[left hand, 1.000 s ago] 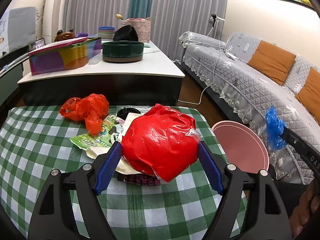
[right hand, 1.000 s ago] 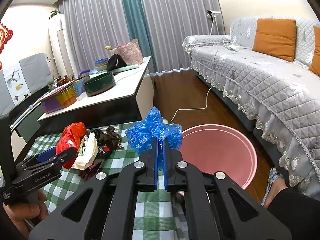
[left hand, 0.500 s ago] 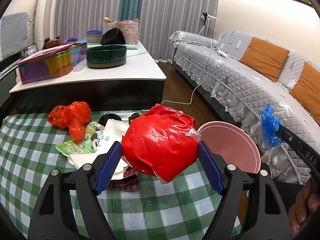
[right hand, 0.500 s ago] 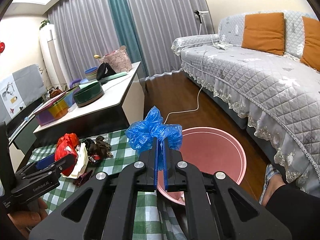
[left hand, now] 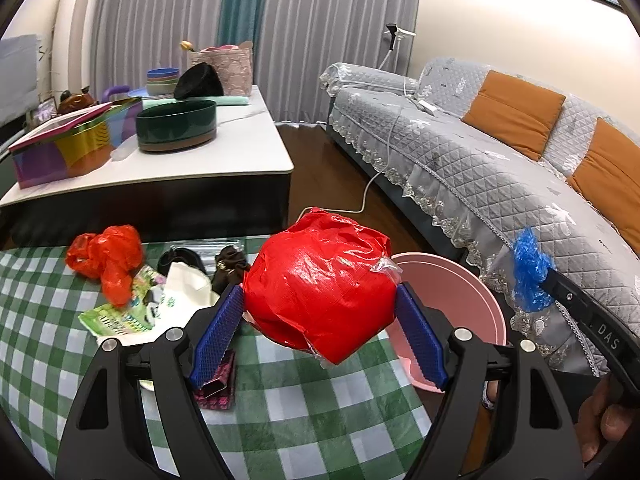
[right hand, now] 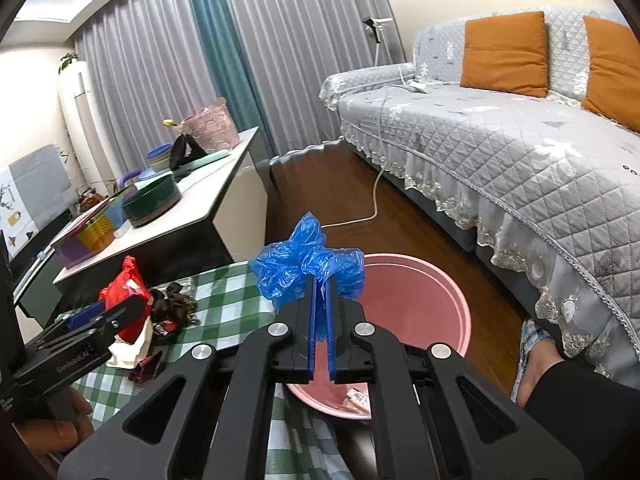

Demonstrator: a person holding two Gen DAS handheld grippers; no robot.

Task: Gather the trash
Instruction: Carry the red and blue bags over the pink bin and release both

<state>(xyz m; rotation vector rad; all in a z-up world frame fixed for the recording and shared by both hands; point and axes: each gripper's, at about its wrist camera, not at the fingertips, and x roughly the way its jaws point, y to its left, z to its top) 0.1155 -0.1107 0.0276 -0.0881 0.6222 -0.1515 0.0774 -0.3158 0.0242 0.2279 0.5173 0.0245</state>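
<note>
the red wrapped bundle (left hand: 318, 290) sits clamped between the wide-spread blue pads of the left gripper (left hand: 320, 328), lifted clear of the checked tablecloth (left hand: 48, 344) at the table's right edge. the crumpled blue plastic bag (right hand: 310, 270) is pinched in the right gripper (right hand: 320, 320), whose jaws are nearly together on it. since a second ago both loads have swung toward the pink bin (right hand: 448, 300) on the floor just off the table's right edge: the bin now fills more of each view, the bundle overlaps its rim in the left view, and the blue bag hangs over its near-left rim. both pieces look about ready to drop. more trash remains near the table's far edge: an orange-red bag (left hand: 106, 254), a green wrapper (left hand: 120, 318), white paper (left hand: 184, 292) and dark scraps (left hand: 230, 264), so the collecting is only partly done.
</note>
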